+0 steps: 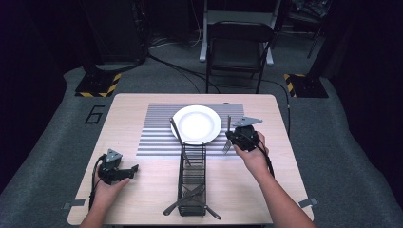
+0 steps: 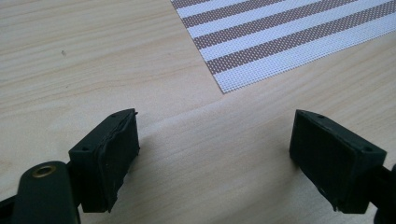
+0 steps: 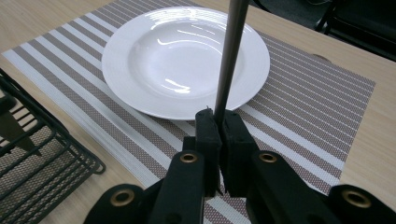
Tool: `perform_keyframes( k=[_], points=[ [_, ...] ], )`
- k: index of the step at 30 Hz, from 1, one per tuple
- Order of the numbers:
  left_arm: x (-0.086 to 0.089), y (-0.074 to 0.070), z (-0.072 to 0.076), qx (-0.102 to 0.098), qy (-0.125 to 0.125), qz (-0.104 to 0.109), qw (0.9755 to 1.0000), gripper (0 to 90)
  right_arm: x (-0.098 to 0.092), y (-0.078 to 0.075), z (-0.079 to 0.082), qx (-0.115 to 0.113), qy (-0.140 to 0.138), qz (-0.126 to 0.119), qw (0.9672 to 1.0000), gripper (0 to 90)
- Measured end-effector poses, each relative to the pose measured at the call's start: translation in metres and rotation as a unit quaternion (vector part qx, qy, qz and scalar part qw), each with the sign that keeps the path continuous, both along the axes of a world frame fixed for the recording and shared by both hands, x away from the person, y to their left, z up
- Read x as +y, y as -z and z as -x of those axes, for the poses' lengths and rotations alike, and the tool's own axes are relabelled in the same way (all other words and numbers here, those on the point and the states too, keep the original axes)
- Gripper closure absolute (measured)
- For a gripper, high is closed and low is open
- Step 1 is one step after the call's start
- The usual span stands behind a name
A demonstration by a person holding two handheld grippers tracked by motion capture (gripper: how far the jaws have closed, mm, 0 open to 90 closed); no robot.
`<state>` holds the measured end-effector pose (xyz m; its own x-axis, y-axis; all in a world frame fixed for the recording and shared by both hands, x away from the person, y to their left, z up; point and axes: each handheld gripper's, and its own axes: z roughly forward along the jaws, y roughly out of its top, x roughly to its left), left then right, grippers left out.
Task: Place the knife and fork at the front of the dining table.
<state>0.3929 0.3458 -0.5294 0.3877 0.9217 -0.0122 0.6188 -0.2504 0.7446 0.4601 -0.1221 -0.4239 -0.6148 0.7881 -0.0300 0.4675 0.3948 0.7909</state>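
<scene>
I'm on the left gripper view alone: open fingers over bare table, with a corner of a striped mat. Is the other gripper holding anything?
Observer: Yes. The right gripper is shut on the handle of a fork.
Operator: Where is it?
Observer: Just right of a white plate that sits on the striped mat.
Operator: Which way is the fork pointing?
Observer: In the high view its tines point toward the person.
Operator: Any more cutlery?
Observer: Some lies in a black wire caddy at the table's near middle.
</scene>
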Motion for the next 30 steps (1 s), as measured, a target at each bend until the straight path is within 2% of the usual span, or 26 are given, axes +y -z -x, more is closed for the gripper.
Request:
perform_keyframes(
  k=[5,13,17,19,25,30],
  points=[
    [0.000,0.000,0.000,0.000,0.000,0.000,1.0000,15.6,-0.002,0.009,-0.003,0.007,0.010,0.001,0.9999,87.0],
    [0.000,0.000,0.000,0.000,0.000,0.000,1.0000,15.6,-0.001,0.016,-0.011,0.008,0.006,0.016,0.9998,86.9],
    [0.000,0.000,0.000,0.001,0.000,0.000,1.0000,15.6,-0.002,0.019,-0.014,0.011,0.018,0.003,0.9998,86.4],
    [0.000,0.000,0.000,0.001,0.001,0.000,1.0000,15.6,-0.003,0.021,-0.018,0.006,0.021,0.004,0.9998,85.9],
    [0.000,0.000,0.000,0.000,0.000,-0.001,1.0000,15.6,-0.002,0.025,-0.025,0.009,0.046,-0.005,0.9989,85.0],
    [0.000,0.000,0.000,0.001,0.000,0.000,1.0000,15.6,-0.002,0.029,-0.033,0.019,0.075,-0.022,0.9968,84.7]
  ],
)
